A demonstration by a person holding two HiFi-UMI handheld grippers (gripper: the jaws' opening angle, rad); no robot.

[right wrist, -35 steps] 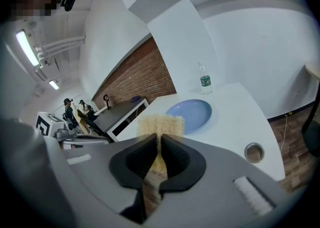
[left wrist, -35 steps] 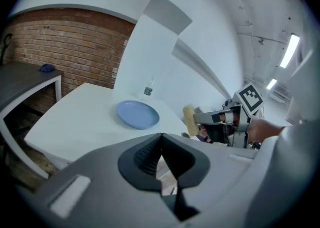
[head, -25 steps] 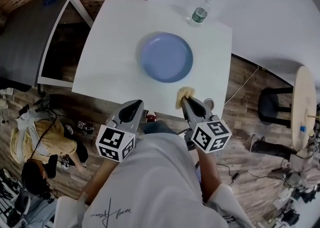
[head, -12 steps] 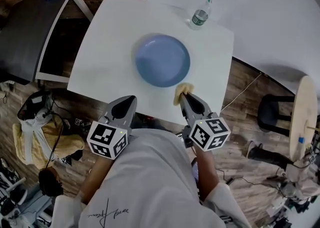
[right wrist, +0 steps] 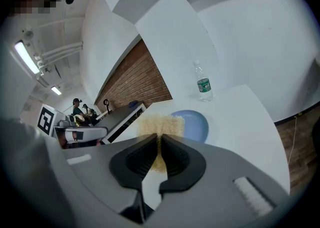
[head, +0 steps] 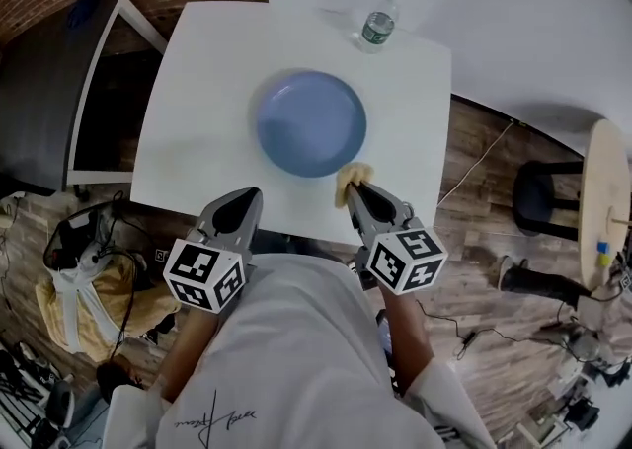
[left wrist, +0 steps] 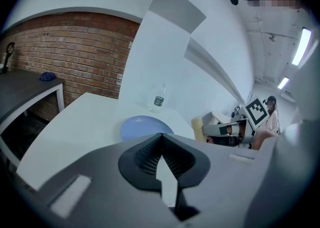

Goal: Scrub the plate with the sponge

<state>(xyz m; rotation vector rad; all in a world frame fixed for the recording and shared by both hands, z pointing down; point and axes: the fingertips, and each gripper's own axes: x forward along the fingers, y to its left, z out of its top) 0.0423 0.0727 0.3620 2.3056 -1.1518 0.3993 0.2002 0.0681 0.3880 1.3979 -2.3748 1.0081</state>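
Observation:
A round blue plate (head: 311, 123) lies in the middle of the white table (head: 197, 92). My right gripper (head: 351, 191) is shut on a yellow sponge (head: 349, 181), held just off the plate's near right rim. In the right gripper view the sponge (right wrist: 161, 126) sticks out past the pinched jaws, with the plate (right wrist: 194, 125) behind it. My left gripper (head: 245, 200) hangs over the table's near edge, shut and empty. In the left gripper view its jaws (left wrist: 161, 137) meet, with the plate (left wrist: 141, 125) ahead.
A clear water bottle (head: 376, 23) with a green label stands at the table's far right corner. A dark bench (head: 39, 92) stands to the left. A black stool (head: 538, 202) and a round wooden table (head: 604, 210) stand on the right. Cables and gear lie on the wooden floor.
Both grippers have shifted slightly left in the head view, and the sponge now sits closer to the plate's near right rim. The jaws stand as before.

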